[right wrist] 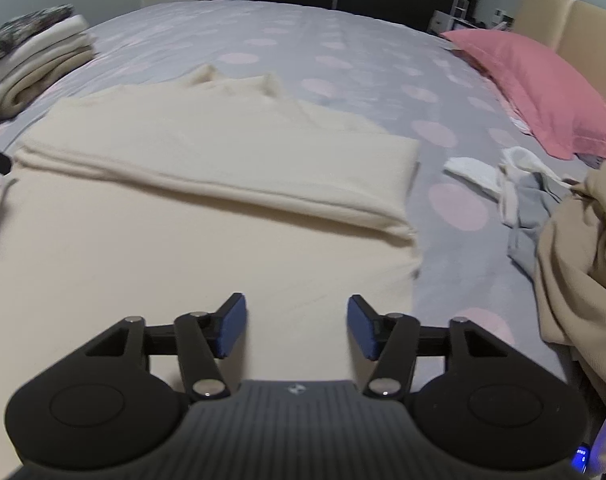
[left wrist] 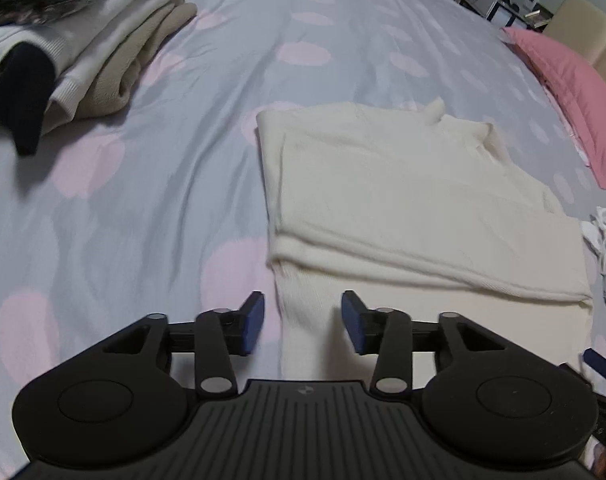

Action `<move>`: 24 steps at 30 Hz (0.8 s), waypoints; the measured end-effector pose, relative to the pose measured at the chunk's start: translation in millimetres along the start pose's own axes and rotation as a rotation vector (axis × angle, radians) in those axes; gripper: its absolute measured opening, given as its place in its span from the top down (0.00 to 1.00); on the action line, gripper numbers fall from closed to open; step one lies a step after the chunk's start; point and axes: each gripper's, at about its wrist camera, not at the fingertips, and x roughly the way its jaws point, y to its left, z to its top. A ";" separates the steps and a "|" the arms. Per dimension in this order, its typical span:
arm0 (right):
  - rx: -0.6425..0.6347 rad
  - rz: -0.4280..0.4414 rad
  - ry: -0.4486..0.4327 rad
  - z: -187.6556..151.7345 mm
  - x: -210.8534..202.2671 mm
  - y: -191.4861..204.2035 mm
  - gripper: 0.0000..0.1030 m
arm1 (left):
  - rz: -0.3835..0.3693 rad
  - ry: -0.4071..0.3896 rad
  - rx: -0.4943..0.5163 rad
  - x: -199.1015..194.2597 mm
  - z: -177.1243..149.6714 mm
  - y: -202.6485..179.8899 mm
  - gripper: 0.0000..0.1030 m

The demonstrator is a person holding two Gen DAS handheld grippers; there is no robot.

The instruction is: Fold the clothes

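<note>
Folded stack at 10 o'clock, well apart. Left gripper: jaws partly apart, nothing between the pads, poised over the near left edge of the cream garment. Garment lies on the dotted bed cover, centre to 1 o'clock, upper layer folded toward the near side, lower layer bare below it.

Right gripper: jaws wider, empty, above the bare lower layer.

Risks: uneven grips would skew the next fold; pinching one layer only would drag the fold open. Unfolded pile at 3 o'clock could snag.
</note>
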 end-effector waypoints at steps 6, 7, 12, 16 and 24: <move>-0.047 0.074 0.022 -11.6 -21.8 27.4 0.29 | -0.008 -0.012 0.047 -19.9 -39.8 -15.7 0.59; -0.050 0.089 0.027 -13.5 -25.1 31.6 0.28 | -0.008 -0.014 0.053 -23.1 -46.2 -17.8 0.59; -0.069 0.125 0.043 -23.2 -39.5 45.9 0.26 | -0.029 0.014 0.009 -33.6 -70.7 -13.8 0.56; -0.056 0.144 0.059 -33.9 -47.2 48.7 0.26 | -0.027 0.035 -0.027 -38.6 -84.9 -6.6 0.56; -0.054 0.139 0.129 -47.7 -51.3 43.2 0.26 | 0.007 0.081 -0.009 -36.1 -106.1 -7.4 0.51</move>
